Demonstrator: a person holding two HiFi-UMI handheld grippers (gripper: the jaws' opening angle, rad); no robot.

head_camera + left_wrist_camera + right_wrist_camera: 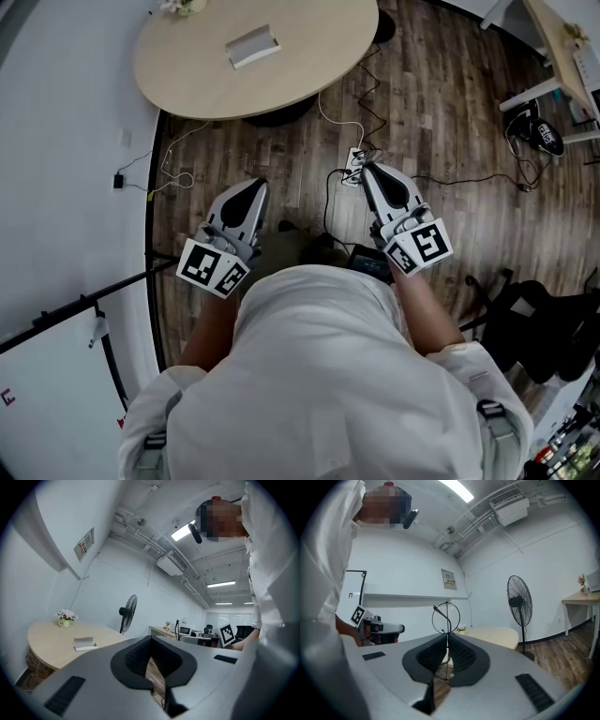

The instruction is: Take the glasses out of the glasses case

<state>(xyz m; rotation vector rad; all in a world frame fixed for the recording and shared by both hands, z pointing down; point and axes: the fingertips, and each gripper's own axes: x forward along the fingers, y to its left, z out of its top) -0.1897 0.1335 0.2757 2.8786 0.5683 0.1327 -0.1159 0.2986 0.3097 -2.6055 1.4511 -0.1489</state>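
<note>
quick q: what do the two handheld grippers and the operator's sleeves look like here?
Left gripper and right gripper match: pale grey tapered shells, with black ribbed pads in a black surround. Each has a white cube with black square markers at the rear. The person wears a white shirt. Its sleeves end above the forearms.

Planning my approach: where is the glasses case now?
In the head view, the glasses case lies on the round table near the top, slightly left of centre, right of the flower pot.
</note>
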